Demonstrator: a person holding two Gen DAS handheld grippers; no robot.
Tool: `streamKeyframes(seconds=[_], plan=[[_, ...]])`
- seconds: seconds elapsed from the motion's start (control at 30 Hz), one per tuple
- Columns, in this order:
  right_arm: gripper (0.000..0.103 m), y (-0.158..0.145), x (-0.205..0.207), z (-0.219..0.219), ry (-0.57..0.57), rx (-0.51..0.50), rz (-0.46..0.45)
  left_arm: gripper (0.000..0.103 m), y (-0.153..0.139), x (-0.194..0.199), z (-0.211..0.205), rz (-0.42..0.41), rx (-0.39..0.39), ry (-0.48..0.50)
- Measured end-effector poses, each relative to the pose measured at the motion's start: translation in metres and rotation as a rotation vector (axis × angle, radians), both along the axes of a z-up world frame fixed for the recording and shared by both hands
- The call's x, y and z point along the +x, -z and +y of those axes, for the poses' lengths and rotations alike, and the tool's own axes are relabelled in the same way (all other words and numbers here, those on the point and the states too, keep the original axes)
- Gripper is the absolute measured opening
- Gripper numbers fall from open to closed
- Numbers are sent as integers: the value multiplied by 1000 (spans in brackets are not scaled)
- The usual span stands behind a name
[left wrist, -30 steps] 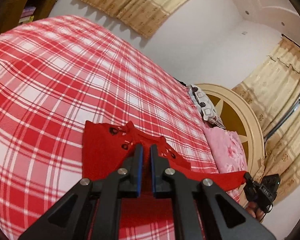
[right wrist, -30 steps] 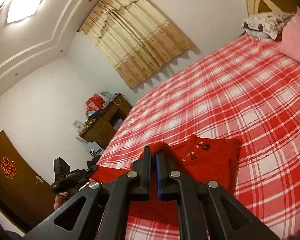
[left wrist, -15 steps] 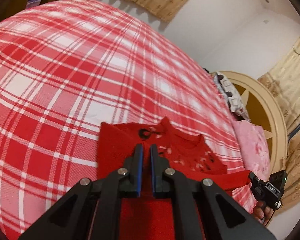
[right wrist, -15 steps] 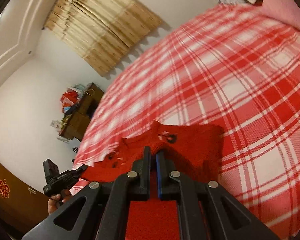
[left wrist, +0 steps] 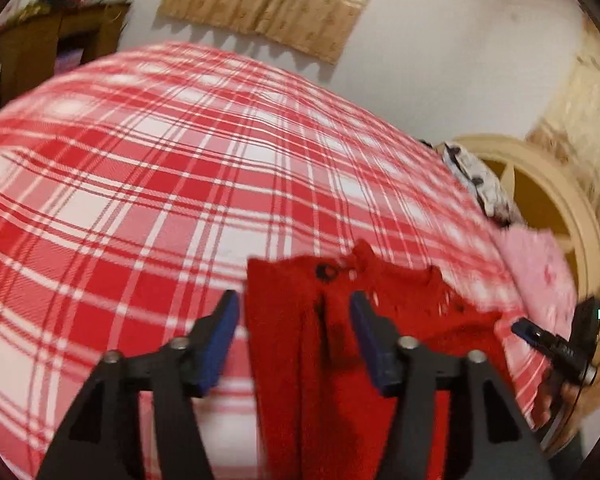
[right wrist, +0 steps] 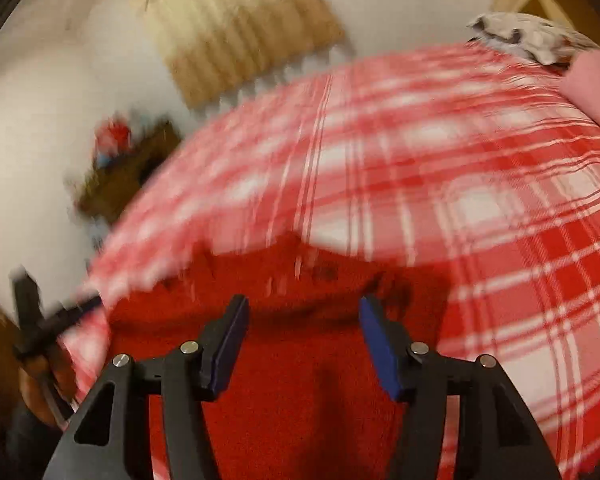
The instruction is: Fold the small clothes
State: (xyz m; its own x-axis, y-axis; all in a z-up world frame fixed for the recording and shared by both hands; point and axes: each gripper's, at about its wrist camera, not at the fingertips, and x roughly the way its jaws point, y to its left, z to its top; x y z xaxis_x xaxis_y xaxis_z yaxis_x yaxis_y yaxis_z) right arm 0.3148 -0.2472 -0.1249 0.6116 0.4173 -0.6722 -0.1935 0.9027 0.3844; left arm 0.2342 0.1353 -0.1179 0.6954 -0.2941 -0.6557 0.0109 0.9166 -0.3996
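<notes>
A small red knit garment (left wrist: 332, 344) with dark buttons lies folded on the red-and-white plaid bedcover (left wrist: 140, 200). My left gripper (left wrist: 294, 304) hovers over its left part. Its jaws are opening, and the blue pads stand clear of the cloth on both sides. In the right wrist view, the same red garment (right wrist: 300, 368) fills the lower middle. My right gripper (right wrist: 303, 306) is above it with jaws opening and nothing pinched. Each gripper shows in the other's view: the right gripper (left wrist: 540, 334) at the far right, the left gripper (right wrist: 40, 320) at the far left. The right wrist view is blurred.
A pink pillow (left wrist: 540, 268) and a patterned pillow (left wrist: 476, 180) lie by the round cream headboard (left wrist: 564, 200). A wooden cabinet (left wrist: 56, 40) with clutter on top stands by the far wall under a beige curtain (left wrist: 268, 4). The plaid bedcover (right wrist: 480, 208) spreads wide beyond the garment.
Both grippers were shut on the red garment and have now let go, their jaws spread apart. Both came down toward the bed, and the garment now rests on the cover.
</notes>
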Motion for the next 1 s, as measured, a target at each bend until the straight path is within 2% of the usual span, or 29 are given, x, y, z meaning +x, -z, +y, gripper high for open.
streamKeyframes(seconds=[0.07, 0.17, 0.27, 0.4, 0.47, 0.57, 0.67, 0.87, 1.0], plan=[[58, 16, -2, 27, -86, -99, 91, 70, 2, -16, -18, -8, 106, 41], [58, 31, 5, 60, -130, -270, 114, 70, 13, -15, -41, 3, 247, 74], [58, 34, 30, 74, -108, -308, 106, 70, 20, -3, -43, 17, 295, 22], [58, 8, 50, 72, -26, -232, 1, 71, 23, 9, -21, 44, 205, -76], [58, -3, 50, 66, 17, -203, -46, 71, 23, 8, -15, 52, 195, -96], [58, -4, 41, 69, 8, -173, -41, 71, 25, -3, -10, 57, 190, -95], [58, 1, 22, 64, 1, -191, -27, 71, 25, -15, -10, 65, 186, -79], [58, 11, -39, 25, 11, -175, 4, 71, 19, -58, -9, 34, 150, -32], [59, 14, -78, -5, 50, -140, 13, 74, 25, -74, -19, 33, 161, 14]])
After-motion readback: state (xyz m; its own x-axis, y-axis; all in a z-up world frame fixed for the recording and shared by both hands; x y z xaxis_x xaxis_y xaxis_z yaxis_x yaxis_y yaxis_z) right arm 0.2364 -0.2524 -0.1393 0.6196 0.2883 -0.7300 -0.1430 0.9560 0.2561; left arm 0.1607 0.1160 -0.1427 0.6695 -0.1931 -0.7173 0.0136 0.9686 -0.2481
